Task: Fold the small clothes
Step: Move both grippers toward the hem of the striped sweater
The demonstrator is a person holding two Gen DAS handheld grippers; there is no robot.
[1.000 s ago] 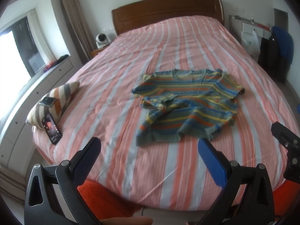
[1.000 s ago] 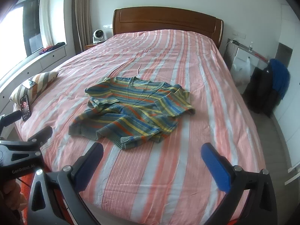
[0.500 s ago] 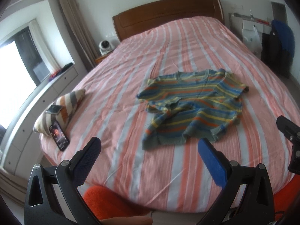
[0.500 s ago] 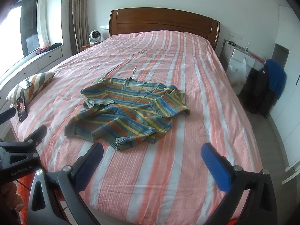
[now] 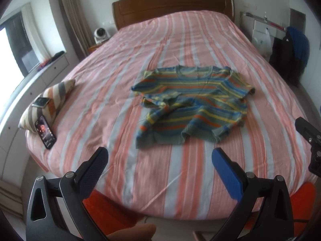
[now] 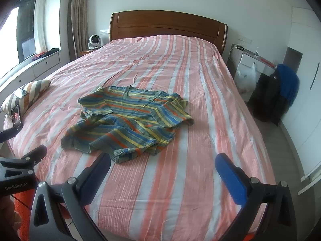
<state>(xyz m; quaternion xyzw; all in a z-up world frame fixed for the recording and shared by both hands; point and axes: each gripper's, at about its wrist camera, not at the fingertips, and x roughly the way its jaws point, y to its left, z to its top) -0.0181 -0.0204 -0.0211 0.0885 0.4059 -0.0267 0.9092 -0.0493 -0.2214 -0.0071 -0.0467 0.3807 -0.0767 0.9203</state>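
Movement over the last second only on the tool side, none on the cloth. Starting far left: striped pillow with a phone propped against it, screen lit but way too small to read. Next along, left gripper, swung round a bit to face the headboard more squarely than a second ago, fingers spread wide, holding nothing, hanging off the foot edge of the bed. Dead centre on the pink-striped cover: striped shirt, same rumpled lie as before, neck toward the headboard, one sleeve bunched up over the body, hem wavy, well apart from both tools. Then right gripper, edged a touch closer to the hem, also gaping wide and empty. Over on the far right, just a blue garment slung over something dark, no part of this. Meaning for the job: still only the approach, zero folds started, probably some flattening of that bunched sleeve needed first. Writing-wise: "GenRobot.AI" in pale letters on the left tool's black body, lower left of the right wrist view. Nothing else legible.
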